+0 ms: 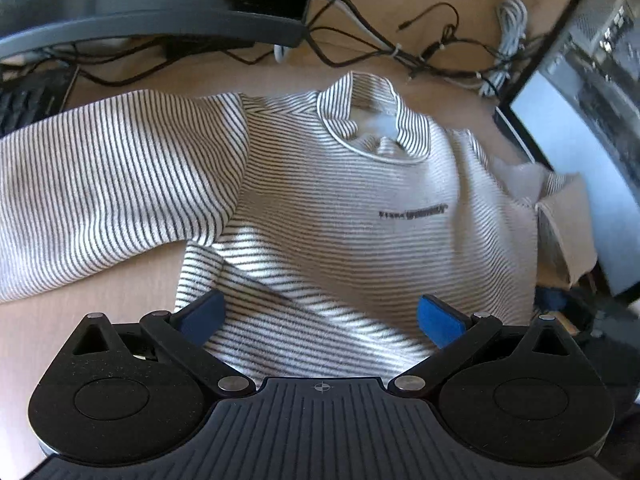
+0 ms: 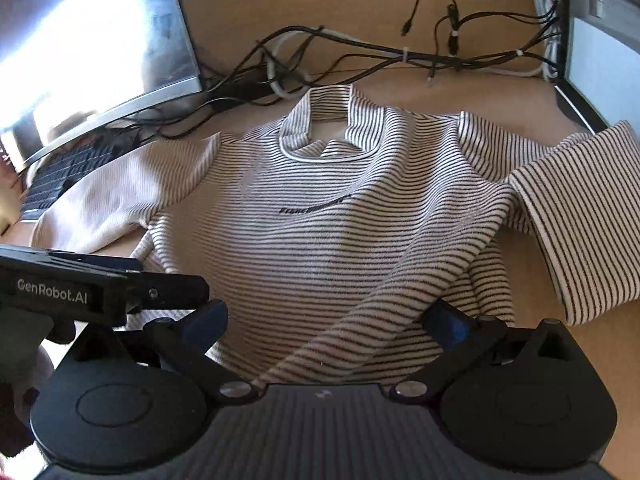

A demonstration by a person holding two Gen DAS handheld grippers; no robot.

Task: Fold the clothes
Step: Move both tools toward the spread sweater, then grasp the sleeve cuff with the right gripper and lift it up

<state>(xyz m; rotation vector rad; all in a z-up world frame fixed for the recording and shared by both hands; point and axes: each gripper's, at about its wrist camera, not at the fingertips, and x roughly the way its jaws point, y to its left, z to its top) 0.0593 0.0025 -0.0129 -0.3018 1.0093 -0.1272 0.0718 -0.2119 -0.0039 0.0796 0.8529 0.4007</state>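
Striped sweater (image 1: 340,208) spread face-up, hem folded; both grippers' jaws wide open, empty

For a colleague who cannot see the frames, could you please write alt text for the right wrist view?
A striped top lies face up on a wooden desk, collar away from the camera, sleeves spread. The open right gripper sits over its hem, with the left gripper at the left edge; cables and a monitor lie behind.
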